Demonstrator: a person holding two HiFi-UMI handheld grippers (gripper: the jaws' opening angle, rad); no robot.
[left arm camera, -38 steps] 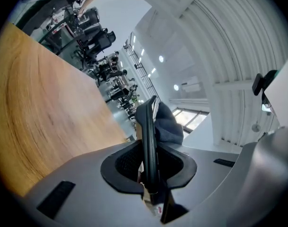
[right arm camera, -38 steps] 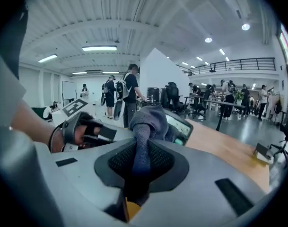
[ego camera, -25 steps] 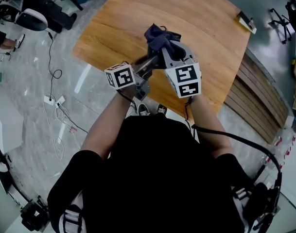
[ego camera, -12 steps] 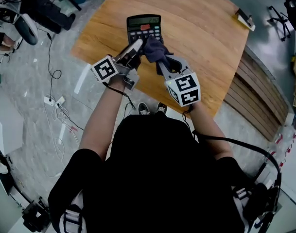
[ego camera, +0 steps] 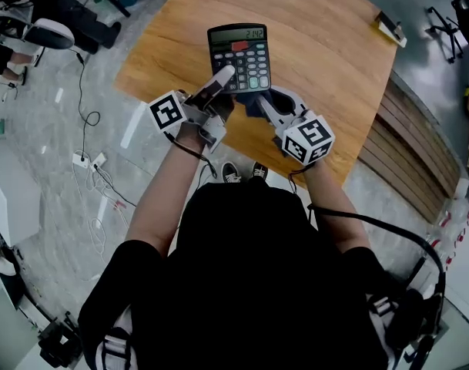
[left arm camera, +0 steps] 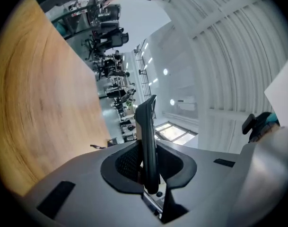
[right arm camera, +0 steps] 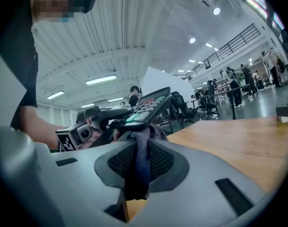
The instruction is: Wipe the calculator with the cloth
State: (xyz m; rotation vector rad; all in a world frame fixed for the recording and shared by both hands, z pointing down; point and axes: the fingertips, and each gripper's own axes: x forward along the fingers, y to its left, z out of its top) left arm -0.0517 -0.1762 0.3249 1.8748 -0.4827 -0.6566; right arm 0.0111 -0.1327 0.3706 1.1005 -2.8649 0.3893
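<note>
A light wooden tabletop (ego camera: 319, 60) bears a small white block (ego camera: 391, 31) at one corner; white cables (ego camera: 89, 163) and brown wooden slats (ego camera: 410, 156) lie on the grey floor (ego camera: 41, 122).

The calculator (ego camera: 239, 58) is showing digits on its display (ego camera: 245, 33) that are looking like 2142, though they are too small for me to be sure. Its keys are carrying marks I am not managing to read, and my left marker cube (ego camera: 166, 112) and right marker cube (ego camera: 309, 138) are bearing only black-and-white square patterns, no words
</note>
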